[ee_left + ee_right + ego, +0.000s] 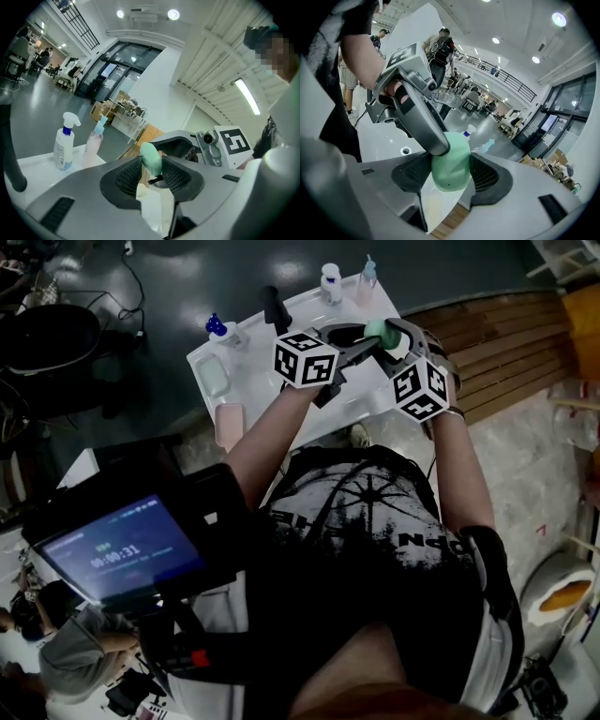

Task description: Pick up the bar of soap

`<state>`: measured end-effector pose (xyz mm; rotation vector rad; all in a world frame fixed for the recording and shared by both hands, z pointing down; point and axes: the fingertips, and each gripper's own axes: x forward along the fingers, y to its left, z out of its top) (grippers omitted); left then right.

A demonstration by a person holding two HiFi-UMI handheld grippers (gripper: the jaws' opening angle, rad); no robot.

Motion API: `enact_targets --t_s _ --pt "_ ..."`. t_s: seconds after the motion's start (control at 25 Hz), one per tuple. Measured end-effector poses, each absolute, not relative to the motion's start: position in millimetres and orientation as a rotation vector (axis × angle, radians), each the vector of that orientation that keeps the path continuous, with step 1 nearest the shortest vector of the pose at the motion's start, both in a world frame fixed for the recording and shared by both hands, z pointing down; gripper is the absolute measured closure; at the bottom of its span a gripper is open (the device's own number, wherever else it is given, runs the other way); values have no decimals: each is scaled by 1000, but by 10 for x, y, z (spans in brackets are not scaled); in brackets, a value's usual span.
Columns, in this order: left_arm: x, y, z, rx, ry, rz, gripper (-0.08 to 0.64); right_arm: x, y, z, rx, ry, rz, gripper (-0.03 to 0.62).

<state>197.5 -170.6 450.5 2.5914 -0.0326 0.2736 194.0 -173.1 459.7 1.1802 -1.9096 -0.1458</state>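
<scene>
The bar of soap (378, 332) is pale green and is held in the air over the white table (253, 381). In the head view my left gripper (368, 339) reaches it from the left and my right gripper (391, 337) from the right. The left gripper view shows the soap (151, 158) edge-on between my left gripper's (151, 177) ribbed pads, which touch both its faces. The right gripper view shows its broad face (452, 164) filling the gap between my right gripper's (450, 174) pads, with a left jaw lying against its upper left.
On the table stand a blue-capped spray bottle (217, 329), two small bottles (330, 282), a pale soap dish (215, 376) and a pink block (229, 423). Wooden planks (506, 343) lie to the right. Bystanders (440, 44) stand beyond the table.
</scene>
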Motion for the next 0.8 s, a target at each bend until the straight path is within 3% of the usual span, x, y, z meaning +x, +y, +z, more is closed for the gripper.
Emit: enact_targets --t_s 0.8 --pt "2267 -967 5209 2435 160 456 420 2223 -982 5287 1202 -1893 99 325"
